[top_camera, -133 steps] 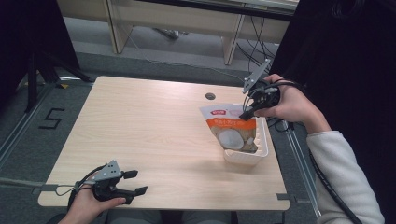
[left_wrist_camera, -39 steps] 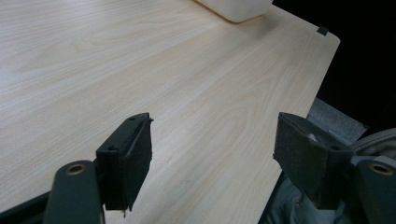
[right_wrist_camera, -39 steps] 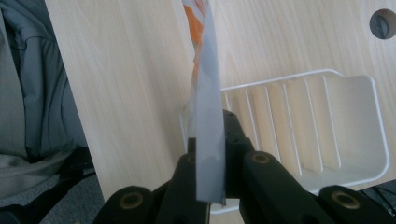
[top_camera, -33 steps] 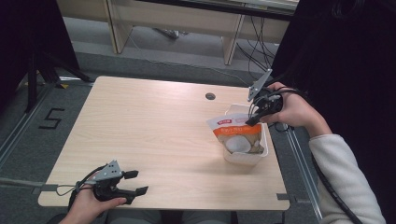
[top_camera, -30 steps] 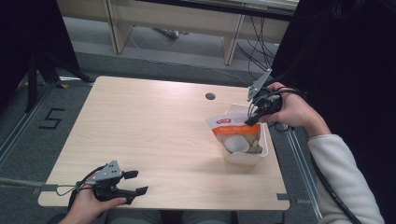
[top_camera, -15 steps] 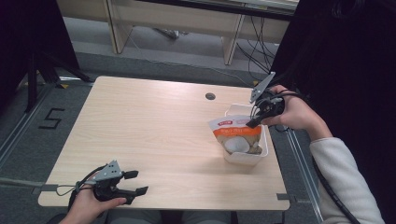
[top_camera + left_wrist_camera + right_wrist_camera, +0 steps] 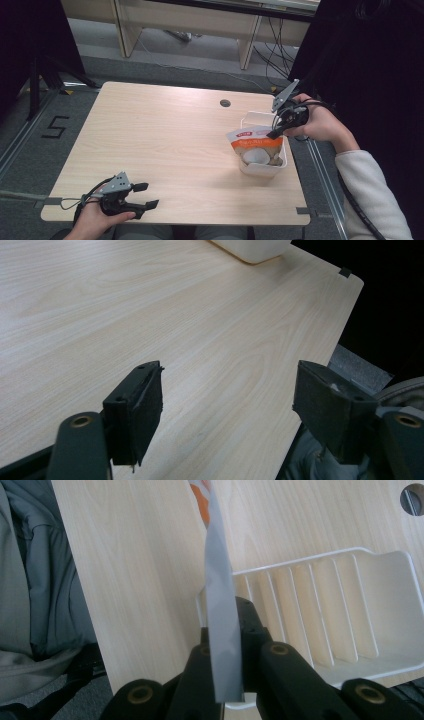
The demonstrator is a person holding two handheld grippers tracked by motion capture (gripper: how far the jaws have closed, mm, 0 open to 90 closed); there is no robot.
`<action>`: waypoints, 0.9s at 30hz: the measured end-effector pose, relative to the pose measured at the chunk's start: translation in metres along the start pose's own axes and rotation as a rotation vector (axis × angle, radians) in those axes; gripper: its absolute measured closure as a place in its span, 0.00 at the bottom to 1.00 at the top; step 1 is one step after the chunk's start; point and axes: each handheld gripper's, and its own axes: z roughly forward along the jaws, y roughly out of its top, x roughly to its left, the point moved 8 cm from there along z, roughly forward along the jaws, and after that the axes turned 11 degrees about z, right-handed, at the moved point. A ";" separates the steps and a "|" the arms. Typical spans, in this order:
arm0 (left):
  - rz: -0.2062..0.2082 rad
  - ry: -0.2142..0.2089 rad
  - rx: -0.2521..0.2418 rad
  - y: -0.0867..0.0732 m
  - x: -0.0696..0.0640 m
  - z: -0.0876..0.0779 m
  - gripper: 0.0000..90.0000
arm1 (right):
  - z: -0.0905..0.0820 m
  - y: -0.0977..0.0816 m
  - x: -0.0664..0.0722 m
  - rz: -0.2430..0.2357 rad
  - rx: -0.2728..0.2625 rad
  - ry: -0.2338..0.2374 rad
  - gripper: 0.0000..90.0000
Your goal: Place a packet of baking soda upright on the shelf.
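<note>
High view: your right gripper [image 7: 274,133] has its jaws clamped on the top edge of the orange-and-white snack pouch [image 7: 255,147], which stands in the white ribbed tray [image 7: 263,168] near the table's [image 7: 165,145] right edge. In the right gripper view the pouch's upper seam [image 7: 220,610] is pinched flat between the pads, above the tray's ribs [image 7: 320,615]. By my reading the pouch is already seated in the tray, so what's left is for you to let go and draw the hand clear. Your left gripper [image 7: 142,196] rests at the table's near left corner, jaws wide apart and holding nothing. You have little room on the right, since the tray sits close to that edge; the middle and far left of the tabletop lie open.
</note>
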 end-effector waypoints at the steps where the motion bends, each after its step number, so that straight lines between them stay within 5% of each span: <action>1: 0.000 0.000 0.001 0.000 0.000 0.000 0.30 | 0.000 0.000 0.000 0.000 -0.001 -0.002 1.00; 17: 0.000 0.000 0.001 0.000 0.000 0.000 0.30 | 0.001 -0.004 -0.003 0.014 -0.015 -0.003 1.00; 18: 0.001 0.000 0.001 0.000 0.000 0.000 0.30 | 0.000 -0.008 -0.004 0.044 -0.006 -0.015 1.00; 27: -0.015 0.004 0.004 0.000 -0.001 0.001 0.30 | 0.004 -0.029 -0.013 0.078 0.049 -0.047 1.00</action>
